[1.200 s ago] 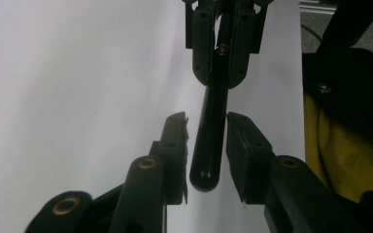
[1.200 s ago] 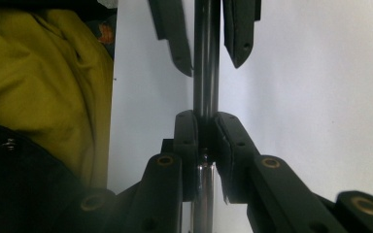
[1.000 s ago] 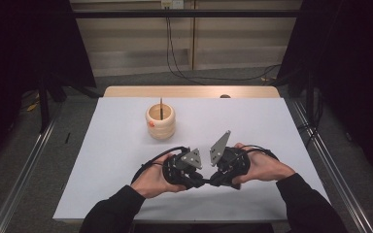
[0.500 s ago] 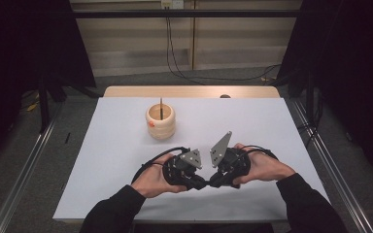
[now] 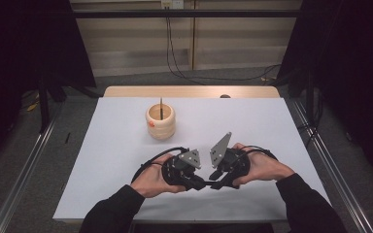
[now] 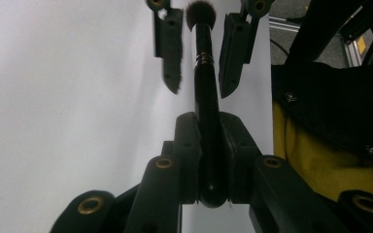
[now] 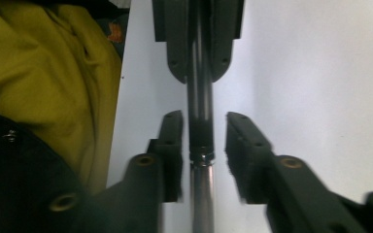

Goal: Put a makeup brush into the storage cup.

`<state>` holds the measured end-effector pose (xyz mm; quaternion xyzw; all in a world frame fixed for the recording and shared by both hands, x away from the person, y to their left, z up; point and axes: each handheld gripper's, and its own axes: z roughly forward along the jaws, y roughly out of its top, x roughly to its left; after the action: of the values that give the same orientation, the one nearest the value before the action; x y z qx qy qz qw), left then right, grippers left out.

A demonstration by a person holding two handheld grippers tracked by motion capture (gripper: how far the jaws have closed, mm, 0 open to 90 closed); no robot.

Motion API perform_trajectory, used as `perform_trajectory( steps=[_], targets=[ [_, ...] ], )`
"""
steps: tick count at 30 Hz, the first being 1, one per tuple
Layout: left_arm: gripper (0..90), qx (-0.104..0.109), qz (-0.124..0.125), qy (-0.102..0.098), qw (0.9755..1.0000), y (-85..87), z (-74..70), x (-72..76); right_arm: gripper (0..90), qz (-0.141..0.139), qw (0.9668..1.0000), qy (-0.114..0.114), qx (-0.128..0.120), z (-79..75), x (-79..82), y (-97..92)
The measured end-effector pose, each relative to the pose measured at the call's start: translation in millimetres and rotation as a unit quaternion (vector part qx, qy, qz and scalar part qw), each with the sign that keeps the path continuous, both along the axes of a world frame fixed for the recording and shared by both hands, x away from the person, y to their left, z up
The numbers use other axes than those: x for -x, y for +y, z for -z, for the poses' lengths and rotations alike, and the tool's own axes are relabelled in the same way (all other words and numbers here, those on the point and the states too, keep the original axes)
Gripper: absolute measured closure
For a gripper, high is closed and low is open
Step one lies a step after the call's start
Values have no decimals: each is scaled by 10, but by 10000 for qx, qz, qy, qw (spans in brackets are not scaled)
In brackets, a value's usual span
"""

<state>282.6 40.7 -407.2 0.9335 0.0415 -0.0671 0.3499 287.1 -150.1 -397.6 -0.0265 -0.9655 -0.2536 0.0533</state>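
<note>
Low in the frame's centre, we clamp our left gripper (image 5: pixel 197 183) on the brush (image 6: pixel 205 87), a light, stiff, slick handle, while our right gripper (image 5: pixel 217 184) has just been opening, jaws either side of it without touching.

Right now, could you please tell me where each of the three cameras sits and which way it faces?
High view: above the person's side, facing forward and down on the table; forearms and both hands show.
Left gripper view: rides the left tongs, looking along jaws shut on the brush.
Right gripper view: rides the right tongs, whose jaws have just been opening around the brush.
Shared: both gripper views show the brush and the opposite tongs.
</note>
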Motion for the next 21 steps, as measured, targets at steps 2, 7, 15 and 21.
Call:
perform_trajectory(
  steps=[2,7,15,21],
  targets=[
    [792,-2,-17,42,10000,9,7,-4,567,93,10000,18,11,-10,5,-21],
    [792,0,-63,44,10000,34,8,-19,423,161,9998,43,-52,-14,-2,-70],
    [792,101,-270,70,9996,95,-15,-18,259,499,9979,-47,-407,-42,-10,-163],
    [792,124,-468,1,9988,187,-35,-6,216,881,9932,-138,-753,-99,4,-330]
  ],
)
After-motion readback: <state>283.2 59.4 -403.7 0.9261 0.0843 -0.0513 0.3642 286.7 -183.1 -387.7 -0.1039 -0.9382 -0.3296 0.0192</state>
